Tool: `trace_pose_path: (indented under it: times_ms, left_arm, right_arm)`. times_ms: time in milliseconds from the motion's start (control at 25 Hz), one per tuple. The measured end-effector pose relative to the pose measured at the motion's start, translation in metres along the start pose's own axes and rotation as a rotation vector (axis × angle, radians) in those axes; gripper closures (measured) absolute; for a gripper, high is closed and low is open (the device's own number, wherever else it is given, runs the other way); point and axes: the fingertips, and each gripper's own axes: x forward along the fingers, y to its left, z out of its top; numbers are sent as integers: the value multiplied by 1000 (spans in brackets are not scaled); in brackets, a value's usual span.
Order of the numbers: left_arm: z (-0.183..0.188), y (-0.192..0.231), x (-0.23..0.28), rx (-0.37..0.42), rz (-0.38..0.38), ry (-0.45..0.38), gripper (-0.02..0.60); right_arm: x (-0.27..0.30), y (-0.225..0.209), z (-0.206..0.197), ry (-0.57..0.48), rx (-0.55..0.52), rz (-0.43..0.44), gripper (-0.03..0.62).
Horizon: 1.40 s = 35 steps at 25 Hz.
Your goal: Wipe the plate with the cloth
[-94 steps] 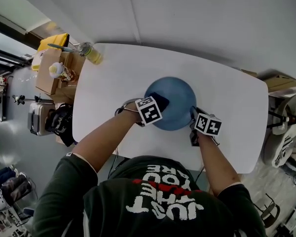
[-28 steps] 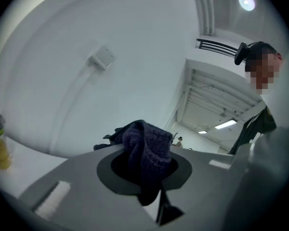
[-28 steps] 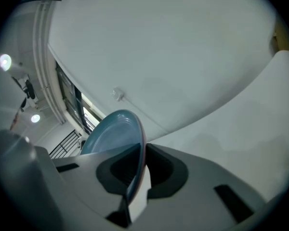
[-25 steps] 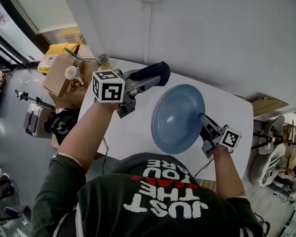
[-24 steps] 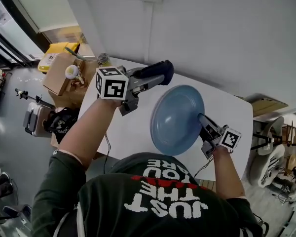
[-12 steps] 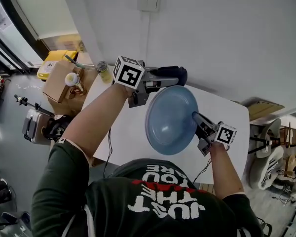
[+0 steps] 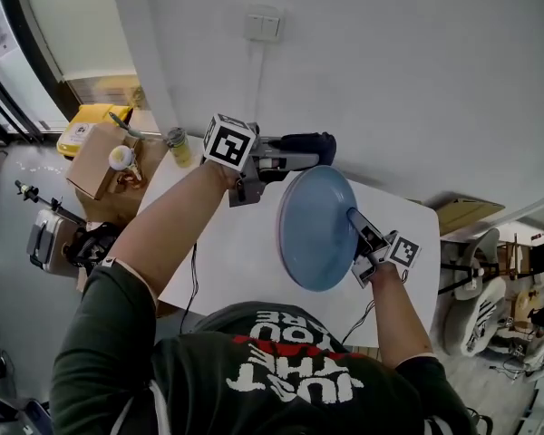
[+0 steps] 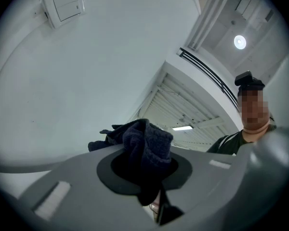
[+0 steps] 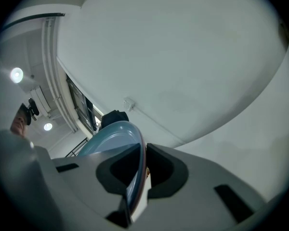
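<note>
White table [image 7: 227,252] with a bottle [image 7: 177,146] at its corner, cardboard box [image 7: 92,161] just beside, switch [image 7: 261,27] on the wall.

Open tabletop [image 7: 225,254] beside tilted plate [image 7: 313,229]; wall [image 7: 417,80] behind.

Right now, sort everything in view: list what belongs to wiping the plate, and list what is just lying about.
In the job: blue plate, gripped at its rim by the right gripper; dark cloth, clamped in the left gripper.

Lying about: bottle at the table corner; cardboard box beside the table; yellow container beyond it.
</note>
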Motion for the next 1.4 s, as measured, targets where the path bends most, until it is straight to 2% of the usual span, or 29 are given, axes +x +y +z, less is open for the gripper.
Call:
trace_pose_path:
  times_ms: [600, 1120, 1400]
  left_arm:
    - [18, -26, 3, 20, -23, -63, 528]
    - [33, -57, -4, -5, -107, -194, 528]
    - [21, -78, -5, -19, -158, -205, 528]
  right_arm:
    - [-26, -35, 36, -143, 41, -152, 562]
    - [-34, -28, 71, -267, 60, -137, 563]
    - [-42, -31, 82, -325, 68, -152, 563]
